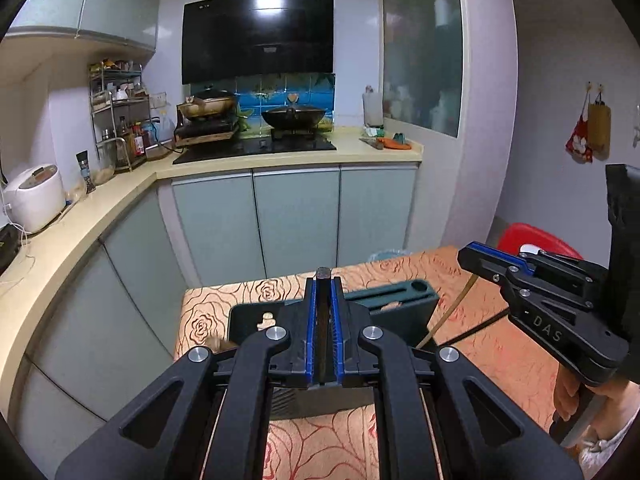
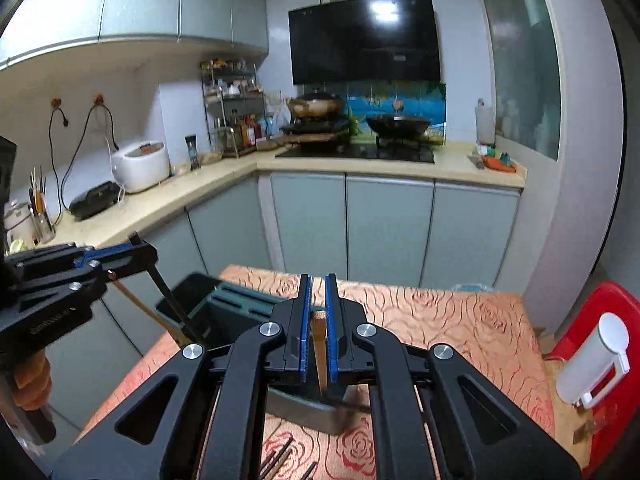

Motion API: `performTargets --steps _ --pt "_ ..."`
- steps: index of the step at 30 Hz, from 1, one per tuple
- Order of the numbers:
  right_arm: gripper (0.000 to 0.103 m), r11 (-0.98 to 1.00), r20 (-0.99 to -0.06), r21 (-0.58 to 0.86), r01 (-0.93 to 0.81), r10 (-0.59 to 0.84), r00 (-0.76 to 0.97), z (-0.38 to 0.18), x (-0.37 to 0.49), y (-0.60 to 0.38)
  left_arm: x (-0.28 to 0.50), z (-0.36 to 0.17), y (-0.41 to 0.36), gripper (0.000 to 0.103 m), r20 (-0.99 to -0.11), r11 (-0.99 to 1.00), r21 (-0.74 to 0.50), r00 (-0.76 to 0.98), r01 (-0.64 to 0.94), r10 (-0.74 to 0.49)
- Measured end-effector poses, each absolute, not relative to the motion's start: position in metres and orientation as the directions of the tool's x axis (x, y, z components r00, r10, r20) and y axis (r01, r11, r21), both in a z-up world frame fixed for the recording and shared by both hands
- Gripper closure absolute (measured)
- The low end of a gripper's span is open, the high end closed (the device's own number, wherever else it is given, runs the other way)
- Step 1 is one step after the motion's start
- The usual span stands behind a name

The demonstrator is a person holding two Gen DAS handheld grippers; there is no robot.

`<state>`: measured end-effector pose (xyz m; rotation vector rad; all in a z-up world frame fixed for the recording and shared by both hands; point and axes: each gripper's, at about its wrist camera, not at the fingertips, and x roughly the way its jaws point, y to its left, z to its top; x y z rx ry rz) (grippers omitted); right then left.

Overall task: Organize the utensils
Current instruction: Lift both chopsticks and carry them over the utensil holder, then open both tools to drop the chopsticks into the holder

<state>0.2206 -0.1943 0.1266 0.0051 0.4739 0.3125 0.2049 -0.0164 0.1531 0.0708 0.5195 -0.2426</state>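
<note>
Chopsticks are seen clamped in both hand-held grippers above a table covered with an orange rose-patterned cloth (image 2: 460, 320). In the left wrist view, the left gripper (image 1: 323, 300) is pressed together on a dark chopstick (image 1: 322, 274), whose squared end pokes out just past the blue pads. In the right wrist view, the right gripper (image 2: 318, 304) is pinched on a light wooden chopstick (image 2: 320, 352), which slants down between the pads toward the holder below. Each gripper is also caught side-on by the other camera, with part of the hand under it visible: the dark chopstick is seen hanging steeply from the left one, and a pale stick is seen slanting down under the right one. More dark chopsticks (image 2: 280, 460) are left lying on the cloth at the near edge of the right wrist view. Just beyond and beneath both grippers, a dark green utensil holder (image 1: 400, 300) with long slots and a round hole in its top is stood on the table. A red plastic stool (image 2: 600, 320) is placed beside the table on the right, with a white container (image 2: 596, 364) in front of it. Farther off, pale green cabinet doors (image 1: 296, 216) are set under a cream countertop (image 1: 380, 148). On that countertop a white rice cooker (image 2: 140, 166), a spice rack (image 1: 116, 120), and a black stove carrying two pans are found, and a black range hood (image 1: 258, 36) is mounted on the wall above them.
</note>
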Motion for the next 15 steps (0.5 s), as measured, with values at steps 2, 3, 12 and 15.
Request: performTargets --steps 2,3,12,15 --pt "0.095 0.953 -0.459 0.077 -0.293 0.295 0.838 0.121 0.221 -0.194 0.202 0.149 -0.015 0.096 -0.496 0.971 0.012 0.844 0.240 -0.202" --pt "0.095 0.953 -0.462 0.077 -0.293 0.295 0.837 0.119 0.220 -0.193 0.201 0.149 -0.014 0.096 -0.494 0.971 0.016 0.846 0.238 -0.199" --pt "0.072 0.956 -0.462 0.102 -0.275 0.290 0.838 0.118 0.218 -0.198 0.194 0.156 -0.019 0.085 -0.479 0.972 0.054 0.860 0.228 -0.175" --pt "0.065 0.957 -0.439 0.101 -0.272 0.288 0.851 0.124 0.210 -0.202 0.192 0.160 -0.017 0.063 -0.464 0.975 0.045 0.869 0.218 -0.173"
